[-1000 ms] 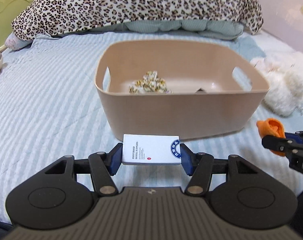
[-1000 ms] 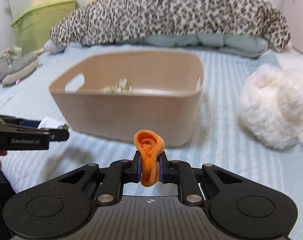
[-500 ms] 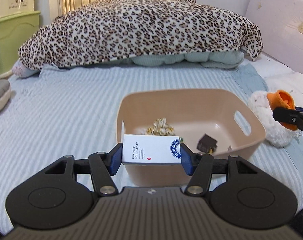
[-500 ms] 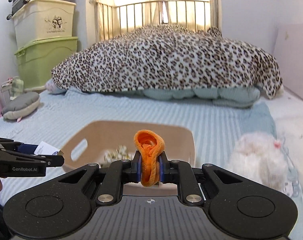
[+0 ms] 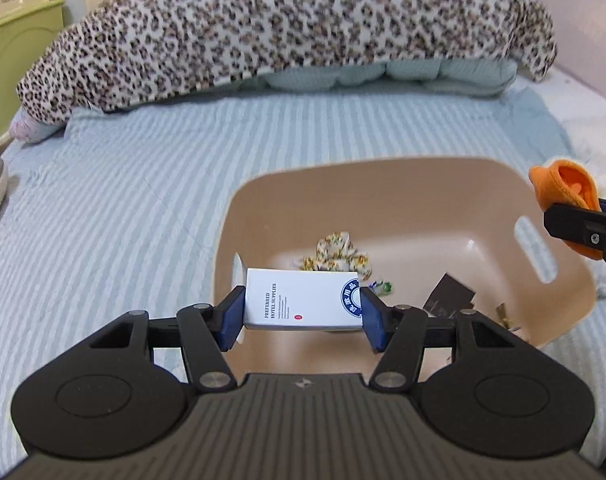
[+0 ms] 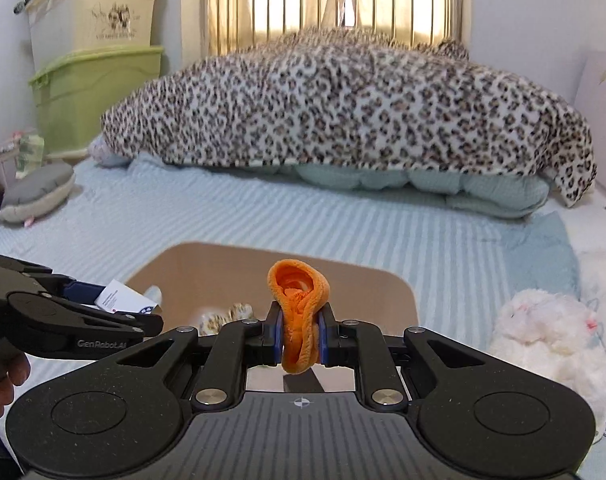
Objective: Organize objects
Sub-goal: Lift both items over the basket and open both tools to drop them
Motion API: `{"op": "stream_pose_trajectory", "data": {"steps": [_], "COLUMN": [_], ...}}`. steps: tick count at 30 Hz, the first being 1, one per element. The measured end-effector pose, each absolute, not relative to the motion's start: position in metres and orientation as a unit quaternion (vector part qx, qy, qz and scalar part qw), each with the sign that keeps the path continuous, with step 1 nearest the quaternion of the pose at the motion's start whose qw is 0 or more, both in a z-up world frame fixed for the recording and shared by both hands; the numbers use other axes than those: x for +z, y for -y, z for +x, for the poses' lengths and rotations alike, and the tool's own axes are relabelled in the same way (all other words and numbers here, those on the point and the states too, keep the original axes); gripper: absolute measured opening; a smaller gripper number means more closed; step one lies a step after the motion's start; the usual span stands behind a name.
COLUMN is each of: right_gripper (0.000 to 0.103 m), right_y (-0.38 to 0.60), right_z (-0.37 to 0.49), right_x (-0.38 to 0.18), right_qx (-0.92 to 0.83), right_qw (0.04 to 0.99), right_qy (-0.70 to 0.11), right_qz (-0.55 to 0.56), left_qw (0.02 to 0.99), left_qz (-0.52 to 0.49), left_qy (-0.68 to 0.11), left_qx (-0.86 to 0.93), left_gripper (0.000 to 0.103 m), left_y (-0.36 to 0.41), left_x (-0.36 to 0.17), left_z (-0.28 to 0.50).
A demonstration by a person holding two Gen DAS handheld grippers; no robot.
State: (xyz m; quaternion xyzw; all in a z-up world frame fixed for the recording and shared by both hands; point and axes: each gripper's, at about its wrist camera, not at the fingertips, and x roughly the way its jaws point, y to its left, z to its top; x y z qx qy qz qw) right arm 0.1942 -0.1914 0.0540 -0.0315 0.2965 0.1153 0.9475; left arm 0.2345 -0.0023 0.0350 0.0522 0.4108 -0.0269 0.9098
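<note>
A tan plastic bin [image 5: 407, 184] [image 6: 395, 292] sits on the striped bed. Inside lie a floral scrunchie [image 5: 339, 254] and a dark card [image 5: 449, 294]. My left gripper [image 5: 301, 314] is shut on a white box [image 5: 303, 305] printed "Preferred Hotel Supplies", held over the bin's near left rim. The left gripper and box also show in the right wrist view [image 6: 123, 300]. My right gripper [image 6: 300, 338] is shut on an orange fabric piece [image 6: 301, 312], above the bin's near edge. That orange piece shows at the right of the left wrist view [image 5: 567, 196].
A leopard-print blanket [image 6: 343, 104] lies piled across the far bed. A white plush toy [image 6: 551, 332] lies right of the bin. A grey cushion [image 6: 35, 192] and stacked storage boxes [image 6: 95, 48] are at the far left.
Both grippers rose from bed level beside the bin to above it, each keeping its object. The views now look down into the bin.
</note>
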Motion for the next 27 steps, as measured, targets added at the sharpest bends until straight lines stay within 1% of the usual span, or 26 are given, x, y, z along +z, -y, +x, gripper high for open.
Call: {"op": "stream_pose_trajectory", "data": {"steps": [7, 13, 14, 15, 16, 17, 18, 19, 20, 21, 22, 23, 27], "right_gripper": [0.015, 0.016, 0.019, 0.026, 0.035, 0.039, 0.04, 0.043, 0.049, 0.053, 0.059, 0.062, 0.068], "right_y": [0.181, 0.172, 0.17, 0.169, 0.169, 0.168, 0.168, 0.169, 0.169, 0.169, 0.171, 0.172, 0.183], "right_z": [0.22, 0.231, 0.233, 0.233, 0.234, 0.233, 0.232, 0.23, 0.227, 0.224, 0.222, 0.218, 0.204], "right_x": [0.028, 0.008, 0.005, 0.002, 0.001, 0.0, 0.001, 0.002, 0.005, 0.008, 0.01, 0.014, 0.031], "right_qx": [0.116, 0.119, 0.118, 0.119, 0.12, 0.126, 0.13, 0.129, 0.126, 0.122, 0.118, 0.114, 0.109], "right_qw": [0.924, 0.903, 0.9, 0.896, 0.891, 0.886, 0.885, 0.886, 0.888, 0.89, 0.892, 0.895, 0.904], "right_qy": [-0.361, -0.406, -0.414, -0.421, -0.43, -0.439, -0.442, -0.441, -0.438, -0.435, -0.431, -0.426, -0.412], "right_qz": [-0.053, -0.07, -0.073, -0.074, -0.074, -0.073, -0.068, -0.064, -0.065, -0.067, -0.067, -0.063, -0.04], "left_qw": [0.882, 0.861, 0.86, 0.861, 0.86, 0.86, 0.861, 0.861, 0.861, 0.862, 0.865, 0.868, 0.877], "left_qz": [0.064, 0.078, 0.079, 0.081, 0.085, 0.087, 0.088, 0.089, 0.089, 0.089, 0.088, 0.086, 0.079], "left_qy": [-0.466, -0.502, -0.502, -0.502, -0.502, -0.501, -0.5, -0.5, -0.499, -0.498, -0.493, -0.488, -0.473], "left_qx": [-0.036, -0.032, -0.032, -0.032, -0.033, -0.034, -0.036, -0.038, -0.038, -0.037, -0.037, -0.038, -0.042], "left_gripper": [0.061, 0.061, 0.061, 0.061, 0.061, 0.061, 0.061, 0.062, 0.063, 0.067, 0.068, 0.069, 0.071], "left_y": [0.006, 0.01, 0.01, 0.01, 0.01, 0.011, 0.011, 0.012, 0.013, 0.014, 0.014, 0.014, 0.014], "left_x": [0.005, -0.01, -0.011, -0.01, -0.009, -0.007, -0.005, -0.003, 0.0, 0.003, 0.007, 0.011, 0.026], "left_z": [0.257, 0.262, 0.262, 0.262, 0.261, 0.26, 0.259, 0.257, 0.257, 0.255, 0.253, 0.251, 0.243]}}
